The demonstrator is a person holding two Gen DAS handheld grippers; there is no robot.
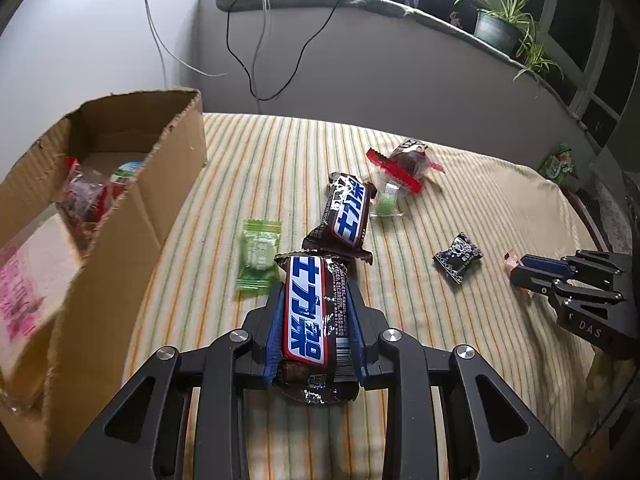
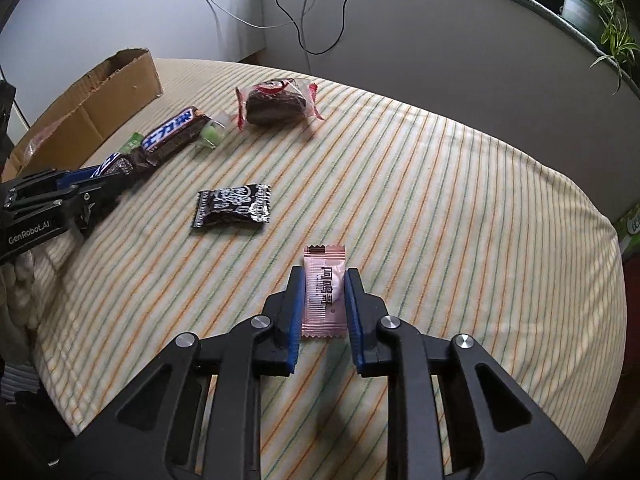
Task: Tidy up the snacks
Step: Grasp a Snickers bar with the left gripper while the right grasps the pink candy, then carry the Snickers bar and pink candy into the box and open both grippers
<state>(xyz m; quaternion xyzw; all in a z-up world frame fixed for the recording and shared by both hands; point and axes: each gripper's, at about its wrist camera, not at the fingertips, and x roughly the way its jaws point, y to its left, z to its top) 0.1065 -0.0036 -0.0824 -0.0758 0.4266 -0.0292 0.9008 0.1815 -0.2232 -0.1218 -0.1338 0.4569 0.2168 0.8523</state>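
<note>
My left gripper (image 1: 316, 286) is shut on a brown chocolate bar (image 1: 312, 320) with blue-and-white lettering, held lengthwise between the blue pads just above the striped cloth (image 1: 440, 360). A second bar of the same kind (image 1: 348, 210) lies just beyond it, and a green candy (image 1: 258, 254) lies to its left. My right gripper (image 2: 323, 274) is shut on a small pink candy (image 2: 323, 292) on the cloth. The open cardboard box (image 1: 132, 216) at the left holds several snacks.
A black sachet (image 2: 234, 208) lies between the two grippers. Farther back sit a red-wrapped brown cake (image 2: 274, 104) and a small green jelly (image 2: 212, 136). Cables hang down the wall behind, potted plants (image 1: 500, 20) stand on the sill, and the cloth drops off at the right.
</note>
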